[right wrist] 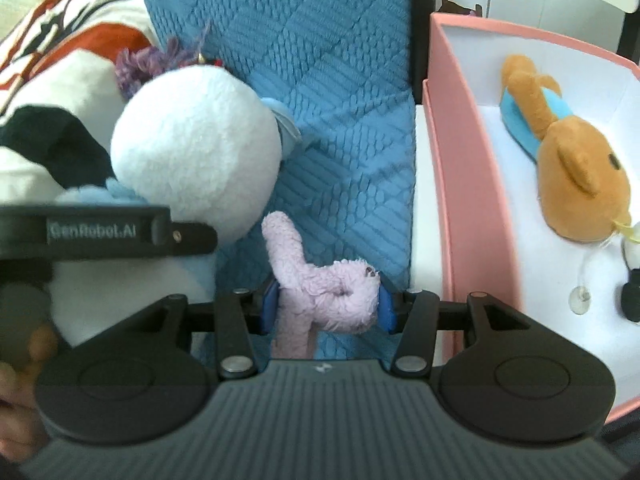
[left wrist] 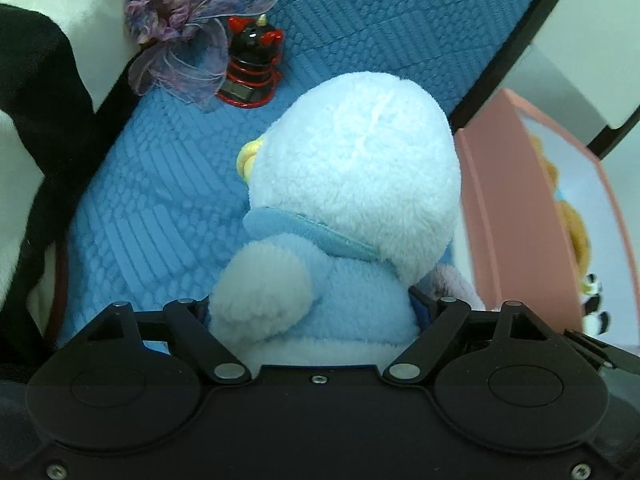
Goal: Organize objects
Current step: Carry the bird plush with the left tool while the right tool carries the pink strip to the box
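My left gripper [left wrist: 314, 312] is shut on a pale blue plush penguin [left wrist: 352, 184] and holds it by the body above the blue quilted mat [left wrist: 160, 200]. The penguin also shows in the right wrist view [right wrist: 196, 148], with the left gripper's arm [right wrist: 104, 232] beside it. My right gripper [right wrist: 326, 306] is shut on a small pink plush toy [right wrist: 320, 284]. A pink box [right wrist: 464, 184] stands to the right, holding an orange plush bear [right wrist: 576, 172]. The box also shows in the left wrist view [left wrist: 504, 216].
A purple fabric flower [left wrist: 176, 20] and a black-and-red figurine [left wrist: 252, 68] lie at the mat's far end. A black-and-white plush [left wrist: 36, 120] lies left. Small items with a suction cup [right wrist: 580, 300] lie in the box.
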Demonstrator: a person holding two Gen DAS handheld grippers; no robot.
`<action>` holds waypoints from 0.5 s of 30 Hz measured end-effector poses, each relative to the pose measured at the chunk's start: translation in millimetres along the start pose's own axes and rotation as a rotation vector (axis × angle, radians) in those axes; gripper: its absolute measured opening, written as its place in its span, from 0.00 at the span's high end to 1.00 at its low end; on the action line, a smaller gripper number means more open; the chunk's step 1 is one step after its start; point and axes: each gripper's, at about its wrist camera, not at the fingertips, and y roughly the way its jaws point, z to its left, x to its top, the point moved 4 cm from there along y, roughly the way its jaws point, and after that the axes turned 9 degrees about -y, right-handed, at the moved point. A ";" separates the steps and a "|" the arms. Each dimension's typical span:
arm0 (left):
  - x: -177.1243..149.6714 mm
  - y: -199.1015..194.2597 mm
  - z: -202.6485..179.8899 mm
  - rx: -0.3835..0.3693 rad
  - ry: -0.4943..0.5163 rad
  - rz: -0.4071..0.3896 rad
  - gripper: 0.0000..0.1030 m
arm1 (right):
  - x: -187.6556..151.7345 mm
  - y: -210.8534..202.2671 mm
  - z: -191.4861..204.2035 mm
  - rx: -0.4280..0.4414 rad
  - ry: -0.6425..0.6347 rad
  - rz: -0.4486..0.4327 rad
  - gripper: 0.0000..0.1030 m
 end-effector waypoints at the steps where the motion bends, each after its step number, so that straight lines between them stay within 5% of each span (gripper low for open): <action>1: -1.3 -3.3 -2.3 -0.011 -0.005 0.001 0.21 | 1.9 -5.5 -2.2 0.004 0.002 -0.006 0.51; 15: 10.3 -62.6 -30.7 -0.051 -0.005 -0.089 0.21 | 33.0 -72.5 -27.1 0.032 -0.004 -0.106 0.50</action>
